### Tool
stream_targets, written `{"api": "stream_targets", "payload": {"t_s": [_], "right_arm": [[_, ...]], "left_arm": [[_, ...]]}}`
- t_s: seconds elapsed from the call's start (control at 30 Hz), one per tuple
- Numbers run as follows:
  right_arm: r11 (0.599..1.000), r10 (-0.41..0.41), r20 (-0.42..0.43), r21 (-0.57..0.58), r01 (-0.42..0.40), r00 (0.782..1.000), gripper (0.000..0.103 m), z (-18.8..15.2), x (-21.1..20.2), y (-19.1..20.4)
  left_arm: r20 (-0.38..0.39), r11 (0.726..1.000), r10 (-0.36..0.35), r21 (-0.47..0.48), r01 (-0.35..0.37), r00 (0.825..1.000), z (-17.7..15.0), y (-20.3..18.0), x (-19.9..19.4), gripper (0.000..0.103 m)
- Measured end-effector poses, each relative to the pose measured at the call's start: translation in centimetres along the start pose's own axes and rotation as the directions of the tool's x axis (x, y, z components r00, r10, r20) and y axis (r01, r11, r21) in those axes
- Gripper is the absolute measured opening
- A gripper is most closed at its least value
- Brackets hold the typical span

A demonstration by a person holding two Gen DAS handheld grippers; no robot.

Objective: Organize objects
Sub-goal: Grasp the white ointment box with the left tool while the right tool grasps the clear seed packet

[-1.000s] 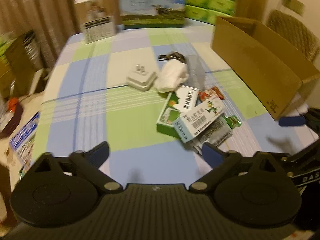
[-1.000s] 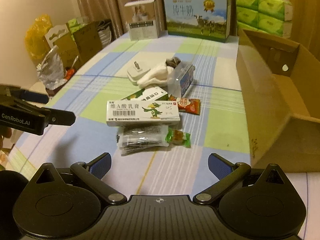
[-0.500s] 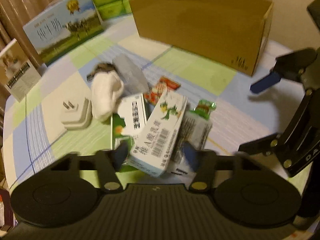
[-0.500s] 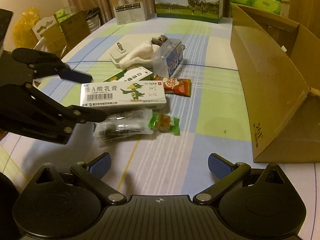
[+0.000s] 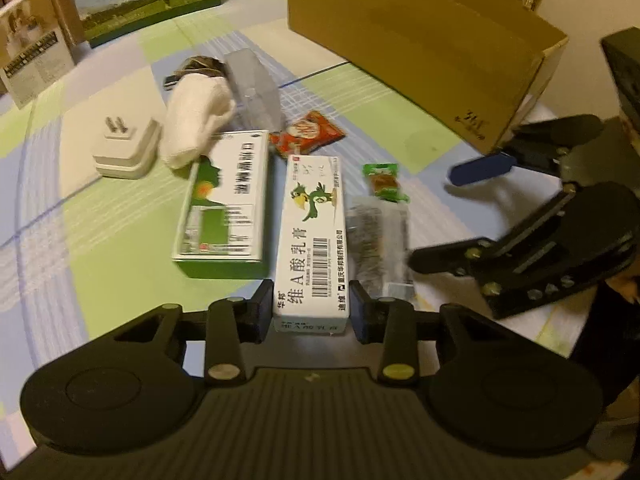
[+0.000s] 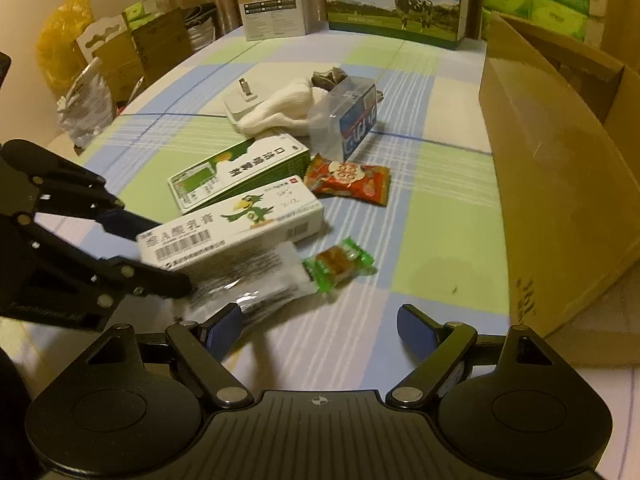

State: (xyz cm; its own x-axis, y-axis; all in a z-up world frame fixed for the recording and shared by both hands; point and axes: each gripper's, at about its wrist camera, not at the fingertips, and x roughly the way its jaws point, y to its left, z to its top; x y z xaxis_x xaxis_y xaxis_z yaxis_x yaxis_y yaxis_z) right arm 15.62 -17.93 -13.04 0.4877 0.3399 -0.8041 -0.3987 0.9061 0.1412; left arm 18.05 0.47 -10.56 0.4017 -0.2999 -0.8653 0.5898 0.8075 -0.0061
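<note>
- Both grippers have dropped toward the heap of small things in the middle of the tabletop (image 6: 452,168) since the earlier frame; the left gripper (image 5: 312,308) came in further and rolled, so it now lines up with the long ointment box (image 5: 314,236).
- Its jaws, spread wide a second ago, are closing with the near end of that box between them; both pads look to be against its long sides, so I judge the box is just being caught.
- That box lies flat on the heap, partly over a clear packet (image 5: 378,240), with the green and white box (image 5: 224,204) just beside it.
- Right gripper (image 6: 320,330) hangs low near the clear packet and the green sweet (image 6: 338,266); its jaws, wide before, are closing with nothing between them.
- Judged from this, the first pick is under way: a lift, then a carry to the open cardboard carton (image 6: 560,184) at the side, seems the likely plan.
- Sock (image 5: 196,120), plug (image 5: 128,148) and red snack packet (image 5: 306,134) lie as before, untouched.
</note>
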Motion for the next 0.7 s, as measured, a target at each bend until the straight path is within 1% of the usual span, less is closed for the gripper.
{"api": "stream_targets", "payload": {"t_s": [0.07,0.1,0.13,0.2,0.23,0.27,0.3,0.4,0.43,0.53,0.63,0.7], "right_arm": [[0.999,0.018,0.004,0.039,-0.018,1.000,0.083,-0.1,0.1,0.4],[0.998,0.026,0.006,0.056,-0.026,1.000,0.083,-0.1,0.3,0.6],[0.997,0.040,0.008,0.062,-0.040,0.999,0.083,-0.1,0.5,0.9],[0.995,0.043,0.005,0.094,-0.043,0.999,0.083,0.0,1.2,1.3],[0.992,0.046,0.005,0.116,-0.046,0.999,0.083,0.0,1.5,1.4],[0.990,0.045,0.014,0.136,-0.046,0.999,0.083,0.0,1.7,1.6],[0.989,0.039,0.020,0.139,-0.042,0.999,0.083,0.0,1.8,1.8],[0.994,0.026,0.020,0.103,-0.028,0.999,0.081,0.3,2.2,2.6],[0.997,0.030,0.017,0.075,-0.031,0.999,0.077,0.4,2.3,2.9],[0.999,0.038,-0.010,-0.018,-0.039,0.999,0.069,0.5,2.2,3.0],[0.997,-0.013,-0.024,-0.074,0.011,1.000,0.069,0.2,1.5,2.0],[0.997,-0.056,-0.025,-0.054,0.054,0.998,0.069,-0.2,0.7,0.6]], "left_arm": [[-0.005,0.998,0.049,0.025,-0.049,0.999,-0.1,0.2,-0.2,0.033],[-0.003,0.998,0.051,0.030,-0.051,0.999,-0.4,0.5,-0.4,0.033],[-0.003,0.999,0.041,0.026,-0.041,0.999,-0.5,0.8,-0.5,0.034],[-0.006,1.000,0.023,0.016,-0.023,1.000,-1.0,1.4,-0.9,0.034],[-0.004,1.000,0.021,0.022,-0.021,1.000,-1.2,1.4,-1.3,0.038],[0.001,0.999,0.028,0.029,-0.028,1.000,-1.4,1.6,-1.6,0.047],[0.006,0.999,0.035,0.032,-0.035,0.999,-1.5,1.7,-1.8,0.049],[0.024,0.999,0.038,0.012,-0.038,0.999,-1.6,2.1,-2.4,0.052],[0.032,0.999,0.037,0.004,-0.037,0.999,-1.6,2.2,-2.5,0.056],[0.037,1.000,0.028,-0.012,-0.028,0.999,-1.5,2.6,-2.5,0.057],[0.043,1.000,0.025,-0.011,-0.025,0.999,-1.4,2.5,-2.2,0.062],[0.049,1.000,0.022,-0.018,-0.021,0.999,-1.3,2.5,-1.9,0.064]]}}
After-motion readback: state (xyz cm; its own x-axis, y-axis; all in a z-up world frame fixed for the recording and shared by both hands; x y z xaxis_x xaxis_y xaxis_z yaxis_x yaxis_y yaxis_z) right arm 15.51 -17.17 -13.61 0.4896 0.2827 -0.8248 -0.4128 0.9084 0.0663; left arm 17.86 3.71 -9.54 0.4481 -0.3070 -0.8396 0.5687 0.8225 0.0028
